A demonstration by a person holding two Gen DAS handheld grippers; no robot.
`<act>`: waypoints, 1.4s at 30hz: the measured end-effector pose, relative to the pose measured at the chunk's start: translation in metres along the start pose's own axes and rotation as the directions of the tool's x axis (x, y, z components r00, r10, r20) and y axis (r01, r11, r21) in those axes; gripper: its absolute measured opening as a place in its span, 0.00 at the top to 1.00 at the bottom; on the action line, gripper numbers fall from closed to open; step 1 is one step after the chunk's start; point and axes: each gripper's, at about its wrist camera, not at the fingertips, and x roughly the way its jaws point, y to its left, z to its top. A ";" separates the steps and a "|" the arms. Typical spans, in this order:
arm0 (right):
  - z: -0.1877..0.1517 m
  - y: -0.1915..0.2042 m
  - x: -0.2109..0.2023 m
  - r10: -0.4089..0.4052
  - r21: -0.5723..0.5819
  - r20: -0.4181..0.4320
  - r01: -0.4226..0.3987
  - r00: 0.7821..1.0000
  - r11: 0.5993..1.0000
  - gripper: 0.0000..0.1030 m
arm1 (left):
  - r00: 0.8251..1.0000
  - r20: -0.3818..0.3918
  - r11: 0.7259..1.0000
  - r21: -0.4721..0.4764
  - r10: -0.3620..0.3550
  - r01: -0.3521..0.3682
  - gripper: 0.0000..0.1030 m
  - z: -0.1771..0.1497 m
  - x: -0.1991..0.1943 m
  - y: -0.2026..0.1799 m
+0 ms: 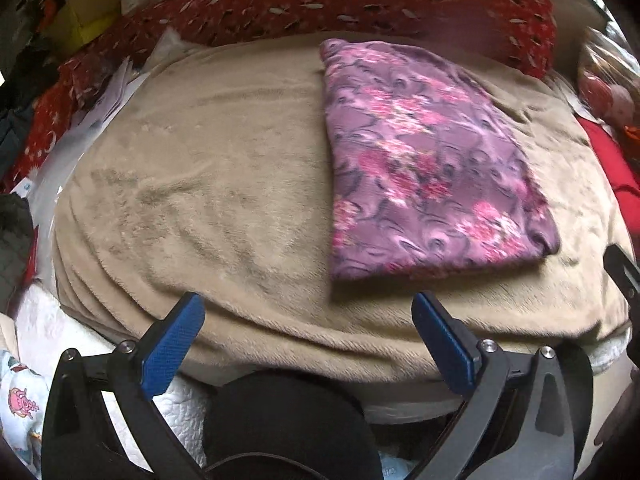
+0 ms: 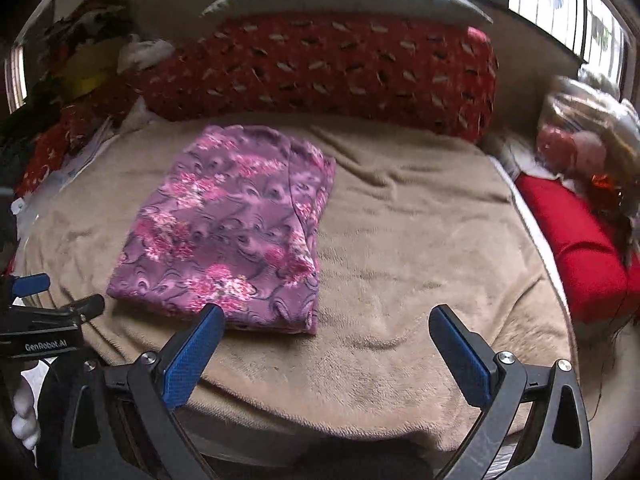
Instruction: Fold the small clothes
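- Left gripper [image 1: 308, 320]: blue pads [image 1: 172, 344] spread wide apart, holding nothing, hovering over the near edge of the blanket [image 1: 200, 184].
- Right gripper [image 2: 326, 334]: jaws likewise wide apart and empty; its left pad [image 2: 192, 356] sits just before the garment's near edge.
- Garment [image 2: 228, 232]: purple with pink flowers, folded into a flat rectangle on the tan blanket.
- Red pillow [image 2: 340, 68] lies across the far side, behind the garment.
- Red cushion [image 2: 576, 240] sits off to the right.

Both views low, facing shared blanket [image 1: 208, 184]
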 end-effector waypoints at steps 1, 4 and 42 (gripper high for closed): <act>0.002 -0.002 0.005 0.003 -0.001 0.003 -0.003 1.000 1.000 0.00 | 1.000 0.004 1.000 0.007 -0.006 0.006 0.00 -0.002 -0.003 -0.002; 0.001 -0.003 0.001 -0.001 0.012 0.014 0.001 1.000 1.000 0.00 | 1.000 0.022 1.000 0.029 -0.001 0.001 0.00 -0.002 -0.008 -0.005; -0.027 0.013 -0.041 -0.036 0.043 0.083 0.033 0.996 0.999 0.00 | 0.987 0.154 0.999 0.022 -0.053 0.050 0.00 -0.038 -0.061 -0.015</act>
